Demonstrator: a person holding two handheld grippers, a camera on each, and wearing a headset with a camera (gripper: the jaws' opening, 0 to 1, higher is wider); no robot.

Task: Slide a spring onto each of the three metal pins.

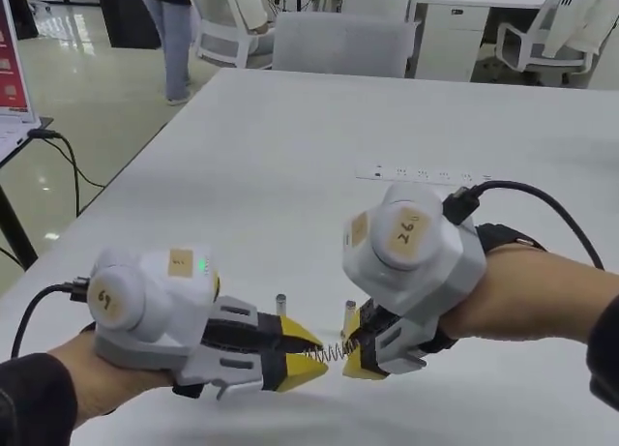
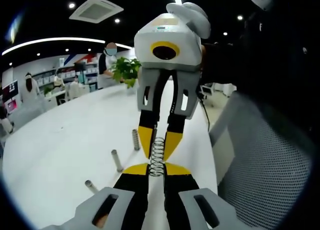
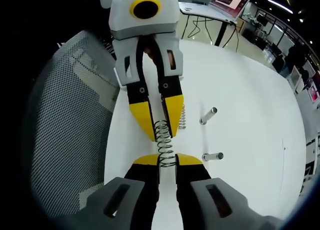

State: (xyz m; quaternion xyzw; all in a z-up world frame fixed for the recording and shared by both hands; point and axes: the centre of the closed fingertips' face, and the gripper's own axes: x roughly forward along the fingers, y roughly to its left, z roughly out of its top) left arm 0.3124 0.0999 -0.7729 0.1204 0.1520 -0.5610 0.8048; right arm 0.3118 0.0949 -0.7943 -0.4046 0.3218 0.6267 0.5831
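Little of the task looks finished. Low in the centre of the head view the left gripper (image 1: 311, 354) and the right gripper (image 1: 350, 347) meet tip to tip, each clenched on one end of a single spring (image 1: 334, 350); it hangs stretched between them above the white table (image 1: 290, 175) and is on no pin yet. In the left gripper view three metal pins stand in a row at lower left: the far pin (image 2: 135, 139), the middle pin (image 2: 116, 160), the near pin (image 2: 91, 186); the last two look bare. In the right gripper view, just right of centre, a second spring (image 3: 182, 115) stands upright, perhaps already seated over a pin, though it is too small to be sure; so at best one pin is served, and the held spring and one more are left to place.
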